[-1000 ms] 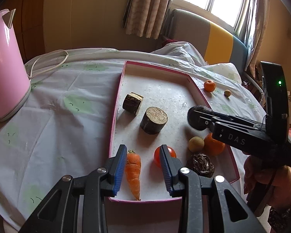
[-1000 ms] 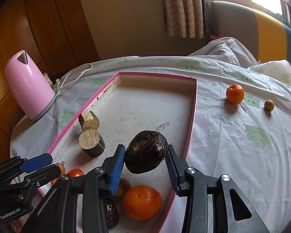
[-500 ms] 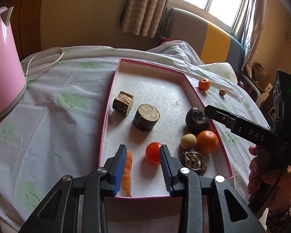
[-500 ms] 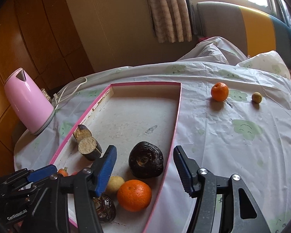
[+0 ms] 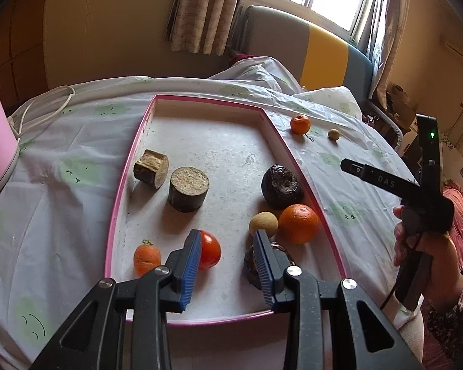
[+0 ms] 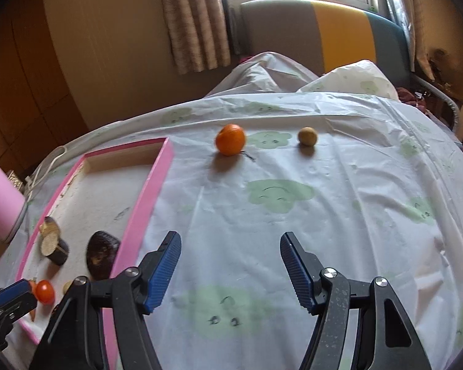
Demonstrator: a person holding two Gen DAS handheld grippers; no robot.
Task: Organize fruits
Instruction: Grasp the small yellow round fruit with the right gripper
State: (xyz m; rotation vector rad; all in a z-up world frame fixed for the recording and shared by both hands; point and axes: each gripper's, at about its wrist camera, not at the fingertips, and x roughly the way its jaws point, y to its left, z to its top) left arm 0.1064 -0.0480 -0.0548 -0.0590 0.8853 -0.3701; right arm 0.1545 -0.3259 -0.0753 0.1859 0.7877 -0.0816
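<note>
The right gripper (image 6: 230,273), jaws wide and empty, faces two fruits loose on the bench: the small orange (image 6: 230,135) far ahead, slightly left, and a tan fruit (image 6: 307,136) right of it. The left gripper (image 5: 227,266), open and empty, hovers over the pink tray's (image 5: 125,191) near end, which holds the tomato (image 5: 209,249), carrot (image 5: 146,256), large orange (image 5: 298,223) and dark fruit (image 5: 281,182).

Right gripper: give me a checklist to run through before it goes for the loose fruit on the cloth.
1. Right gripper open and holding nothing: ok.
2. Small orange on the cloth, outside the pink tray: ok, still to collect.
3. Small tan fruit beside it, apart from the orange: ok.
4. Cloth between gripper and orange bare: ok.
5. Dark fruit lying inside the tray: ok.
6. Left gripper out of the way, over the tray's near end: ok.
</note>
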